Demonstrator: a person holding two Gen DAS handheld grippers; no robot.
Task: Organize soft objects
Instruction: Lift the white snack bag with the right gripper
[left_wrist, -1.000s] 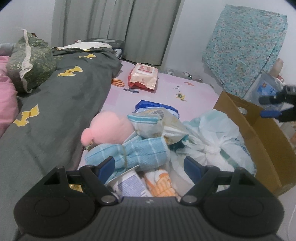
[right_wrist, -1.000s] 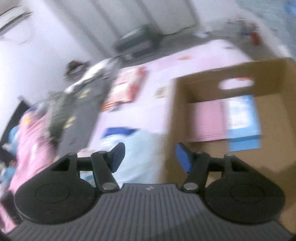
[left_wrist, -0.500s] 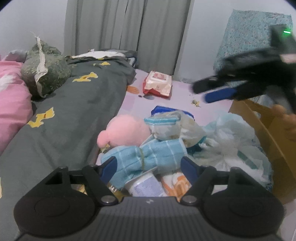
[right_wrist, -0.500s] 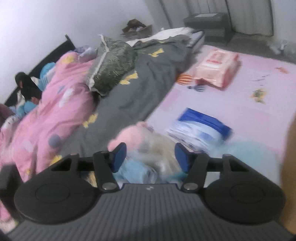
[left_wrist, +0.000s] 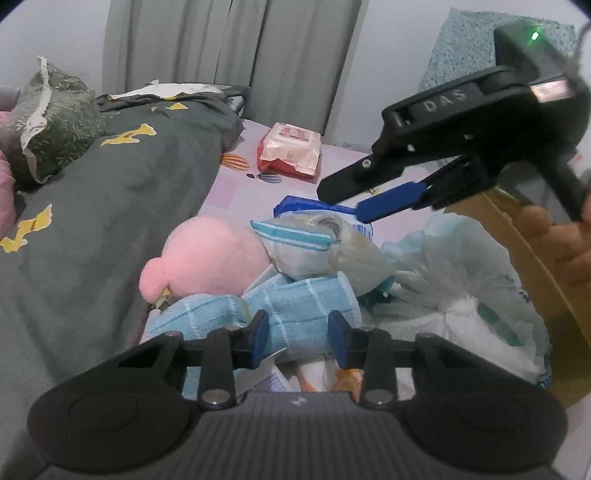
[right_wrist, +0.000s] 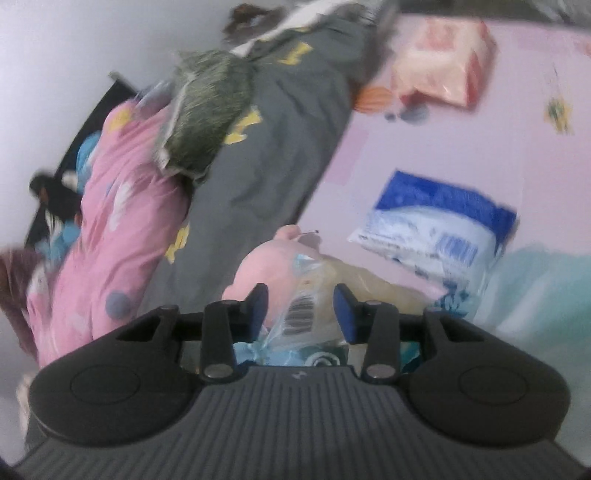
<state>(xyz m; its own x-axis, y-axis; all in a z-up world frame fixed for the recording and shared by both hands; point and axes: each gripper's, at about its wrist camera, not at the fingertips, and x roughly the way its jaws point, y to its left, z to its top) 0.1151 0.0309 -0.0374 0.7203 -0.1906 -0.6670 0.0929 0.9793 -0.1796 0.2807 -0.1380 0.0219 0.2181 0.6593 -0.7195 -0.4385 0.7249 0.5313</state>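
On the pink floor mat (left_wrist: 236, 184) beside the bed, both tongs stand apart, left gripper (left_wrist: 298, 338) at the blue towel (left_wrist: 295, 310), right gripper (right_wrist: 301, 308) over the clear packet (right_wrist: 314, 295), probably choosing pickups.

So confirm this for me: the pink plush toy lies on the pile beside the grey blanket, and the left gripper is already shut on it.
Not quite. The pink plush toy does lie on the pile beside the grey blanket, but the left gripper is not shut on it. The left wrist view shows its jaws open, around the light blue checked towel below the plush.
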